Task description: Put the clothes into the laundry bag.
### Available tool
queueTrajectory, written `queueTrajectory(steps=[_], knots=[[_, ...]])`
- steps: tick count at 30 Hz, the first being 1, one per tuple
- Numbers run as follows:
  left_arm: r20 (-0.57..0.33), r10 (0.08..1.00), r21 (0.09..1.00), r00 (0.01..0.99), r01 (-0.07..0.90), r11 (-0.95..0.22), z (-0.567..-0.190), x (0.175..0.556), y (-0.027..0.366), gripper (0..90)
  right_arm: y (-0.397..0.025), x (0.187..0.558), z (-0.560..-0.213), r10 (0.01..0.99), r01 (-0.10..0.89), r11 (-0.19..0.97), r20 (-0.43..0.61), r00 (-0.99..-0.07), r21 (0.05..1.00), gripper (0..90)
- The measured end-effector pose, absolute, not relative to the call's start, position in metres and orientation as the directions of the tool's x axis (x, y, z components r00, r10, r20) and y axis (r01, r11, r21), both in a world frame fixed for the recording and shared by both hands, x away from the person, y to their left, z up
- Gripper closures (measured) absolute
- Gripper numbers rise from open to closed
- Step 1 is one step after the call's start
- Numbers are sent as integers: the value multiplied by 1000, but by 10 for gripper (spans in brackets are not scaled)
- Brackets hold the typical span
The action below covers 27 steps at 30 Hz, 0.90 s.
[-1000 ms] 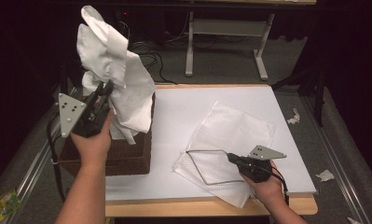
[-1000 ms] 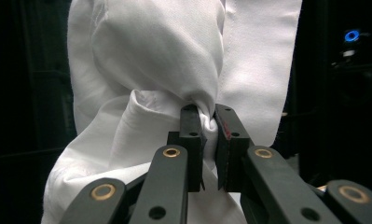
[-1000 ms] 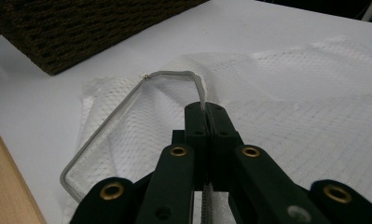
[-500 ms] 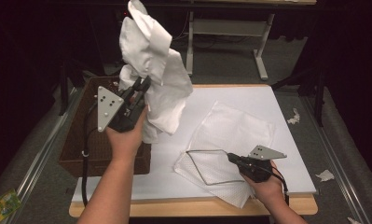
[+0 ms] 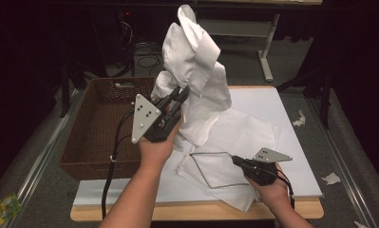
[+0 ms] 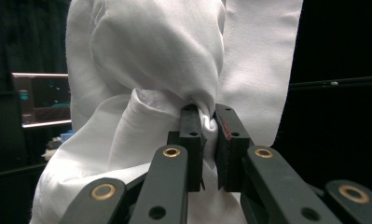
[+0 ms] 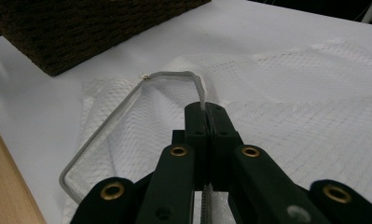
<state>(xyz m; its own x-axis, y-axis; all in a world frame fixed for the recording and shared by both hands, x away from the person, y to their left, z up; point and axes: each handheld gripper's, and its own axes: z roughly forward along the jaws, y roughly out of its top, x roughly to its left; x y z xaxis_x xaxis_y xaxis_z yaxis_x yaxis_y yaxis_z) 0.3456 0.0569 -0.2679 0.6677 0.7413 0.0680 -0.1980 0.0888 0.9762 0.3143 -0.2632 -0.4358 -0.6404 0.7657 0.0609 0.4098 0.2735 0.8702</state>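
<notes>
White woven cotton, soft and crumpled, makes up the garment [image 5: 196, 80] that hangs in the air above the white mesh laundry bag [image 5: 234, 156]. The left gripper [image 5: 176, 97] is clamped on a bunched fold of it; in the left gripper view the black jaws pinch a thick wad of cloth [image 6: 207, 123] between them. The cloth looks light and limp, with no stiffness of its own: it billows above the pinch and droops below it toward the bag, so it will likely fold and sag wherever it is not supported. A thick gathered fold, as held now, seems the safest hold, since a single thin layer could slide out of smooth pads.

The mesh laundry bag lies flat on the white bench [image 5: 291, 118], just right of the brown wicker basket [image 5: 106, 133]. Its mouth is edged by a thin grey wire-like rim [image 5: 211, 166], bent into a rough loop. The right gripper [image 5: 235, 160] is closed on this rim at the loop's right side; the right gripper view shows the jaws shut tight with the grey rim [image 7: 127, 107] running out from between them. The rim appears springy yet firm enough to lift the mouth open, while the netting itself looks flimsy and apt to snag, so the rim is the better place to grasp the bag.
</notes>
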Motion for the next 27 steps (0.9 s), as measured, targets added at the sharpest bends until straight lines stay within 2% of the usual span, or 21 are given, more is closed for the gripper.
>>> queueTrajectory(steps=[14, 19, 27], knots=[[5, 653, 984, 758, -119, 130, -303, 314, 46, 830, -262, 315, -436, 766, 403, 280, 50, -641, 872, 898], [-1, 639, 991, 769, -84, 103, -324, 304, 45, 829, -263, 315, -436, 768, 407, 274, 56, -637, 871, 898], [-17, 637, 999, 771, -15, 44, -357, 284, 65, 829, -264, 316, -435, 772, 415, 267, 65, -633, 870, 898]])
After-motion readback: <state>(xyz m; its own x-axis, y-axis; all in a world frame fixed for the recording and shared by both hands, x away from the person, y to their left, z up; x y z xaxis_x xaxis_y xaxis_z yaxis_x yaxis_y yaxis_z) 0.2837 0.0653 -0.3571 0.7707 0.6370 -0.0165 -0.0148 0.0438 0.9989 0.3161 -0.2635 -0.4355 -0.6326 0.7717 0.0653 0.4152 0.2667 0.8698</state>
